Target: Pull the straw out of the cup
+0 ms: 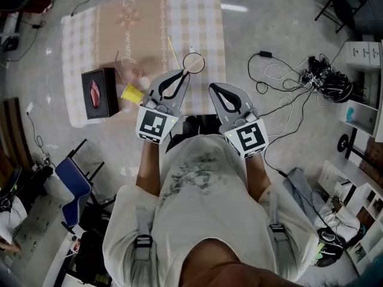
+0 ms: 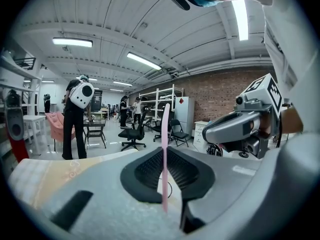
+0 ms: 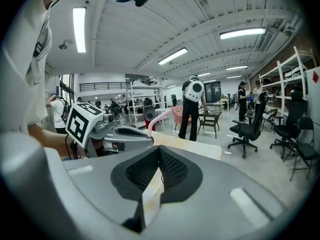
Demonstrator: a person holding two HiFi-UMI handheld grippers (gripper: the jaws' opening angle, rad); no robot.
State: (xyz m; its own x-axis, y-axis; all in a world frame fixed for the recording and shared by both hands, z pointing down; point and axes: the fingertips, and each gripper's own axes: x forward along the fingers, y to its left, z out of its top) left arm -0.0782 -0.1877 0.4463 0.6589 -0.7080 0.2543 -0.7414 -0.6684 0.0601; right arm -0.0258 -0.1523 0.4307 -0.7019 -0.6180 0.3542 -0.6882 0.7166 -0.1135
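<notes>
The left gripper (image 2: 164, 151) has its fingers clamped on the thin pale-pink plastic straw (image 2: 165, 129), and the small yellow paper cup (image 1: 132, 93) lies on the check-clothed bench (image 1: 197, 17) at about 8 o'clock from those fingers in the head view, so I'd call the pull done and the straw clear. The straw's long axis runs 12 to 6 o'clock through the grip, top end up and crooked over. The right gripper (image 3: 159, 151) hangs alongside, fingers closed on nothing; next, I'd guess, lay the straw down gently.
</notes>
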